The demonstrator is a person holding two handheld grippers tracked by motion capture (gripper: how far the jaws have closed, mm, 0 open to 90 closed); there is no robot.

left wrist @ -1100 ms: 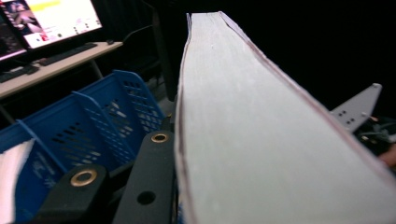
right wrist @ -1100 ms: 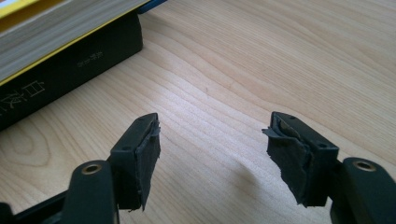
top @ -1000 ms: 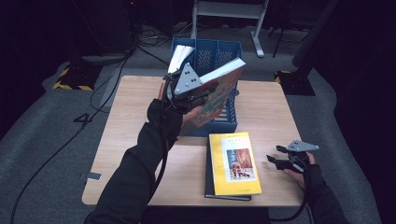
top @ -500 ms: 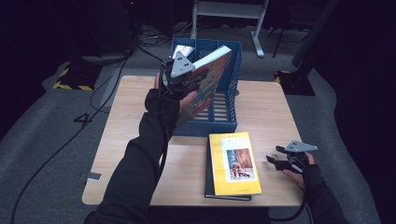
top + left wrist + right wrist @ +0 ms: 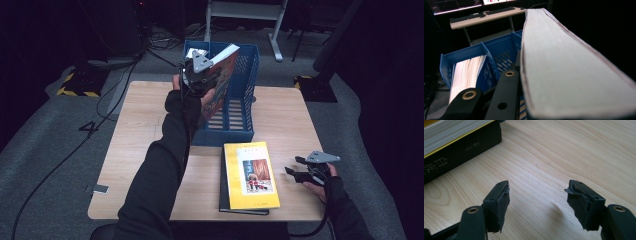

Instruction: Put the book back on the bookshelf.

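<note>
On the wooden surface (image 5: 150,130) stands a blue file rack (image 5: 248,95), one book (image 5: 467,72) already upright in it. The left tool (image 5: 200,75) pinches a second, orange-covered book (image 5: 222,80), tilted over the rack's middle slot and not yet seated. The yellow book (image 5: 251,175) and the black one (image 5: 461,147) beneath it remain, beside the spread, empty right tool (image 5: 295,167).

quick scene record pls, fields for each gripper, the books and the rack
left gripper: shut on a book, held on edge over the blue rack
right gripper: open, nothing between its jaws, low over the table
rack: one book already stands in a far slot
yellow book: lies flat on a black book, near the table's front edge
</note>
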